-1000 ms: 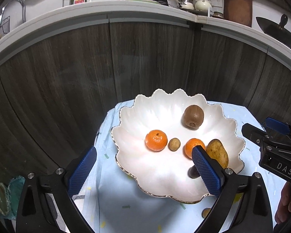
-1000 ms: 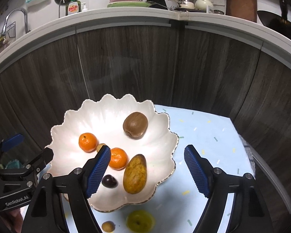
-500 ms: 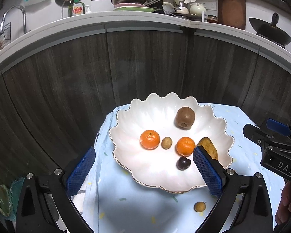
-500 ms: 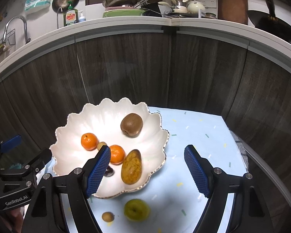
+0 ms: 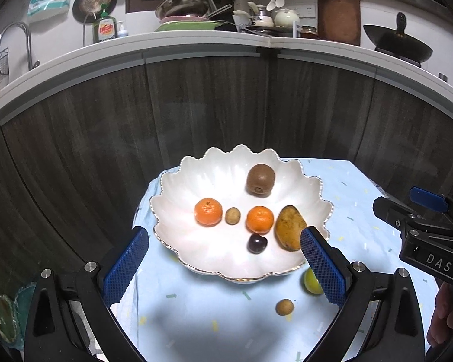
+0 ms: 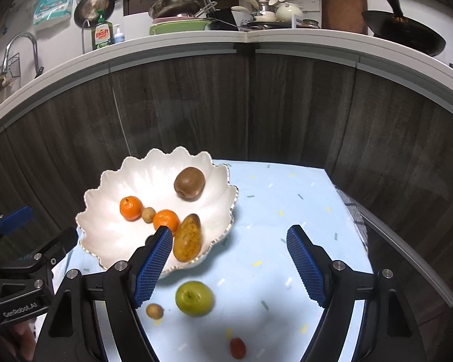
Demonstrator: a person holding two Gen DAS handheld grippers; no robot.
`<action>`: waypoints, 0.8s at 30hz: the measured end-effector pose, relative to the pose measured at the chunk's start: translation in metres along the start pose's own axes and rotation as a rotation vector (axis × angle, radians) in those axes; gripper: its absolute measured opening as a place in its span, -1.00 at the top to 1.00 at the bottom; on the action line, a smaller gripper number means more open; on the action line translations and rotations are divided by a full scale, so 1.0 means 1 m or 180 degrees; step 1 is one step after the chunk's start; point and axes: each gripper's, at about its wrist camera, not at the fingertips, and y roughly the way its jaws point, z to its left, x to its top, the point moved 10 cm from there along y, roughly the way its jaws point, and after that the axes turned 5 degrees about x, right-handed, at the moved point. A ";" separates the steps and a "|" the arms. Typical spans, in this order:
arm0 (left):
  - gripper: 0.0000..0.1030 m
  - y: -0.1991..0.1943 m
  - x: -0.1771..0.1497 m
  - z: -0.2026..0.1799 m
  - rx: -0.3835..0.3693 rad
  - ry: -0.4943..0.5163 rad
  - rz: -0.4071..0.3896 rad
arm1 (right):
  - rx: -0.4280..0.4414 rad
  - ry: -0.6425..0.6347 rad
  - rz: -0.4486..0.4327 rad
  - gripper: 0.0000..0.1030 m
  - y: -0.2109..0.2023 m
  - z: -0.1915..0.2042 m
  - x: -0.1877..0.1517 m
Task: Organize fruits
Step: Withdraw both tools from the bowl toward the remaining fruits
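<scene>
A white scalloped bowl point(image 5: 178, 193) point(image 6: 105, 235) sits on a light blue cloth and holds a kiwi point(image 5: 260, 179) point(image 6: 189, 183), two oranges point(image 5: 208, 211) point(image 5: 259, 219), a small longan point(image 5: 232, 215), a dark plum point(image 5: 257, 243) and a brown mango point(image 5: 289, 227) point(image 6: 187, 237). On the cloth in front of the bowl lie a green apple point(image 6: 194, 298) point(image 5: 311, 282), a second longan point(image 6: 154, 310) point(image 5: 284, 306) and a small red fruit point(image 6: 237, 347). My left gripper point(image 5: 223, 267) is open above the bowl's near edge. My right gripper point(image 6: 230, 267) is open above the cloth, with the apple between its fingers.
The blue cloth point(image 6: 287, 199) covers a small table set against a dark wood-panel counter front point(image 5: 211, 105). The table's right edge point(image 6: 407, 250) runs close by. The counter top above carries dishes, pans and a dish soap bottle point(image 6: 102, 33).
Both grippers have pulled back and up from the bowl. The apple, the loose longan and the red fruit have come into view in front of the bowl. Both stay open.
</scene>
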 end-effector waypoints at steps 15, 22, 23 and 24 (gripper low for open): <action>-0.98 -0.020 -0.013 -0.022 -0.0128 0.0079 -0.0039 | -0.0091 0.0045 -0.0031 -0.53 -0.023 -0.016 -0.018; -0.98 -0.021 -0.025 -0.032 -0.0190 0.0125 -0.0005 | -0.0154 0.0056 -0.0061 -0.53 -0.032 -0.023 -0.026; -0.98 -0.021 -0.027 -0.033 -0.0197 0.0133 0.0001 | -0.0162 0.0052 -0.0064 -0.53 -0.033 -0.023 -0.028; -0.98 -0.021 -0.029 -0.035 -0.0210 0.0141 0.0010 | -0.0172 0.0045 -0.0071 -0.53 -0.035 -0.023 -0.029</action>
